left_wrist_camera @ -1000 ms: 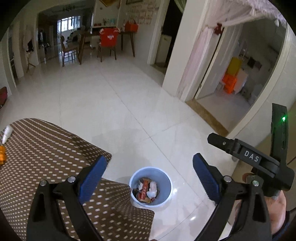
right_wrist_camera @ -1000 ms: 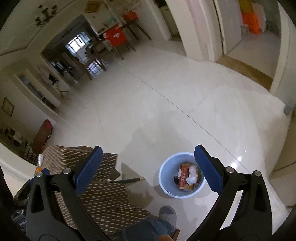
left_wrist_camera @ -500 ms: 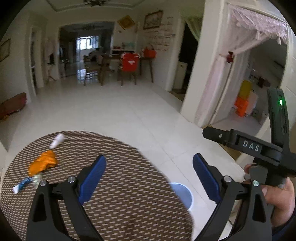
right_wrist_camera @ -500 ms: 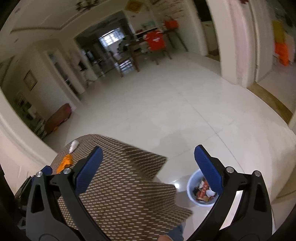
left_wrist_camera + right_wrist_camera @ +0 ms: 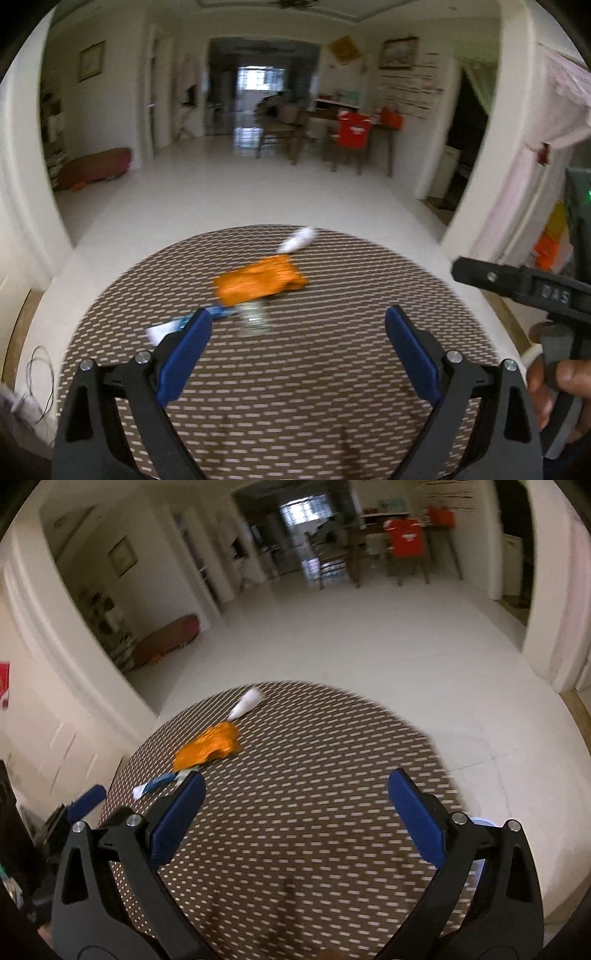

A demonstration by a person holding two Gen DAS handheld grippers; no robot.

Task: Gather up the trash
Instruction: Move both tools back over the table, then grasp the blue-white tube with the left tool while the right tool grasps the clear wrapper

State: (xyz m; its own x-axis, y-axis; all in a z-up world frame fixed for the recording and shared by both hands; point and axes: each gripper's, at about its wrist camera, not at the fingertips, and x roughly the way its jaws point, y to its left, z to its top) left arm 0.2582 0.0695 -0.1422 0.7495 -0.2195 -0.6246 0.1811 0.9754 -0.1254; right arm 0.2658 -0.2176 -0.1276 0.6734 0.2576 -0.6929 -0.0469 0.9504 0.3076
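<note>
On the round table with a brown dotted cloth [image 5: 295,387] lie an orange wrapper [image 5: 260,281], a white crumpled paper [image 5: 298,239], a blue-and-white wrapper [image 5: 184,324] and a small clear piece [image 5: 254,320]. My left gripper [image 5: 298,345] is open and empty, above the table just short of the trash. In the right wrist view the orange wrapper [image 5: 207,746], white paper [image 5: 245,702] and blue wrapper [image 5: 160,783] lie to the upper left. My right gripper [image 5: 297,812] is open and empty over the table [image 5: 314,849]. The frames are motion-blurred.
The rim of the blue bin [image 5: 482,821] peeks out behind my right gripper's right finger, beside the table. The right gripper's body [image 5: 535,295] and the holding hand show at right. White tiled floor [image 5: 258,184] stretches ahead to a dining table and chairs [image 5: 332,136].
Both views have swung up and left from the trash-filled blue bin on the floor to the table top. The trash on the table now lies ahead of both open grippers.
</note>
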